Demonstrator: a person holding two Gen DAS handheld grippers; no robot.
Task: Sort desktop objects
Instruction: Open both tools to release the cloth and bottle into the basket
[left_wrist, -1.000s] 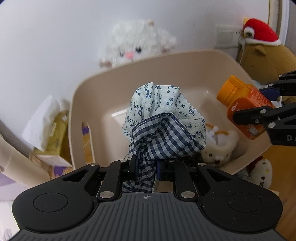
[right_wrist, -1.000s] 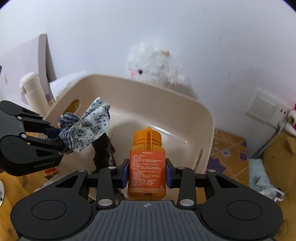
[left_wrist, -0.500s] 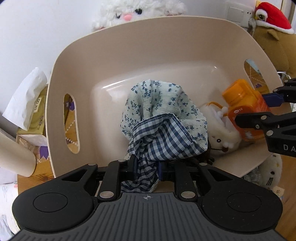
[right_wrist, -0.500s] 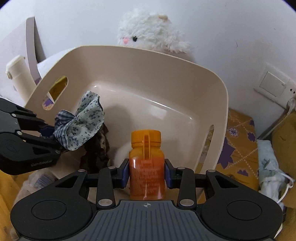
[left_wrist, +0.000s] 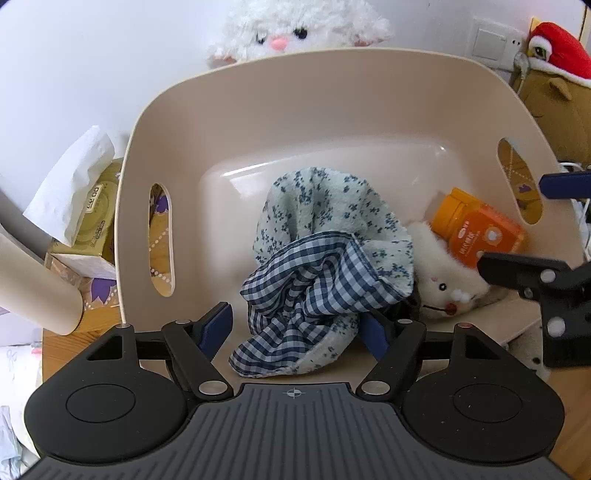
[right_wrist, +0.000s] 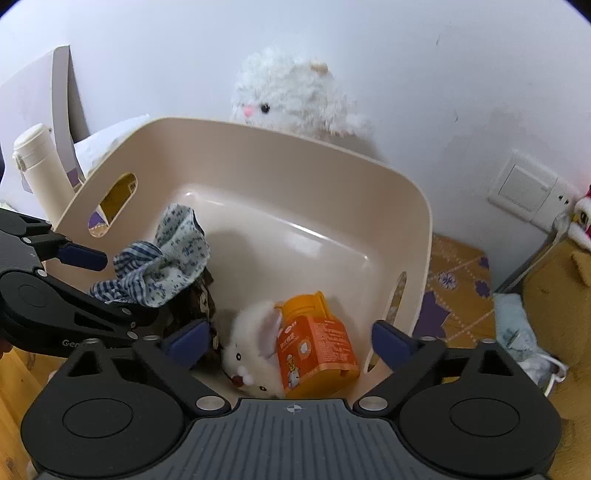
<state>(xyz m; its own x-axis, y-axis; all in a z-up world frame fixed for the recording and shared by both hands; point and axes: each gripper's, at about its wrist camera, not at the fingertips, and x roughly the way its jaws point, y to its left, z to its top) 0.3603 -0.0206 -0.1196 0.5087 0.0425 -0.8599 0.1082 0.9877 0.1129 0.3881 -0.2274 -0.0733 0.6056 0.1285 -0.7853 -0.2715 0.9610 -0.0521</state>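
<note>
A beige plastic basket (left_wrist: 332, 96) (right_wrist: 332, 177) holds a bundled floral and checked cloth (left_wrist: 325, 266) (right_wrist: 166, 266), a small white plush toy (left_wrist: 447, 280) (right_wrist: 251, 350) and an orange bottle (left_wrist: 476, 232) (right_wrist: 317, 347) lying against the plush. My left gripper (left_wrist: 295, 325) (right_wrist: 129, 295) is open, its blue pads either side of the cloth, which rests in the basket. My right gripper (right_wrist: 291, 339) (left_wrist: 546, 229) is open over the near right of the basket, with the bottle lying between its pads, released.
A big white plush (left_wrist: 295, 33) (right_wrist: 295, 96) sits behind the basket by the wall. A tissue box (left_wrist: 88, 221) and a cream flask (right_wrist: 40, 166) stand to the left. A brown plush with a red hat (left_wrist: 554, 74) and a wall switch (right_wrist: 524, 188) are to the right.
Both grippers have opened. The cloth has dropped from the left gripper into the basket, and the orange bottle has dropped from the right gripper and tipped over against the small plush.
</note>
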